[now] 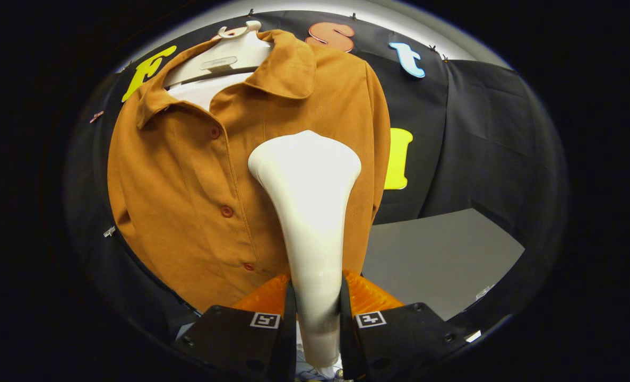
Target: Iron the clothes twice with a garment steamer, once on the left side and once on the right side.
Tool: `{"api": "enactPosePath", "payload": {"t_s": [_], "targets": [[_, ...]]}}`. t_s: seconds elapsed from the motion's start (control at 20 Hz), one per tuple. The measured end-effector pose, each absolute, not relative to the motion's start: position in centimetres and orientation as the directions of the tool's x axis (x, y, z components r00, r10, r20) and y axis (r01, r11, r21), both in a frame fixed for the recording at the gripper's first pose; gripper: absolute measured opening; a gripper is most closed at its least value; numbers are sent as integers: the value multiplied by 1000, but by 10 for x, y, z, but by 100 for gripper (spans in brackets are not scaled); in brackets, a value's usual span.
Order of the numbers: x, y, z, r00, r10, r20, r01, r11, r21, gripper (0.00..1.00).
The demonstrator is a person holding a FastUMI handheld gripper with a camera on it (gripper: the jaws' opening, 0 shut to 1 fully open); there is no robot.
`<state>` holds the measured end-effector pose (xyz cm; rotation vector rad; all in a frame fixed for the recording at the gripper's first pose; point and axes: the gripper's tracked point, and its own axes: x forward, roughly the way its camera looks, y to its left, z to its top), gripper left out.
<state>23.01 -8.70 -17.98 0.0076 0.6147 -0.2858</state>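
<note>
A white garment steamer [309,212] stands upright between my fingers, its handle clamped on both sides by my gripper [315,294], which is shut on it. Its wide head [304,159] rests against or just in front of the right half of a mustard-brown buttoned shirt [187,180]; contact cannot be told. The shirt hangs on a white hanger [224,58] against the black cloth wall, collar open, with a row of buttons [226,211] running down just left of the steamer. The steamer hides part of the shirt's right front.
A grey tabletop [437,254] spreads to the right of the shirt, beyond my fingers. Black cloth walls [484,138] close in the booth behind and to the right.
</note>
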Motion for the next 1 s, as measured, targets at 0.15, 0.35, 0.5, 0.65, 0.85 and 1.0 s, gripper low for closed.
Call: {"api": "enactPosePath", "payload": {"t_s": [0.15,0.35,0.5,0.65,0.85,1.0], "targets": [[227,-88,-188,766,-268,-585,271,959,-85,37],[222,-88,-203,744,-272,-610,275,957,-90,37],[219,-87,-217,724,-273,-633,279,956,-94,37],[215,-88,-229,707,-266,-655,281,956,-86,37],[212,-93,-241,685,-262,-680,284,955,-82,37],[209,-96,-253,664,-252,-704,285,956,-74,37]]}}
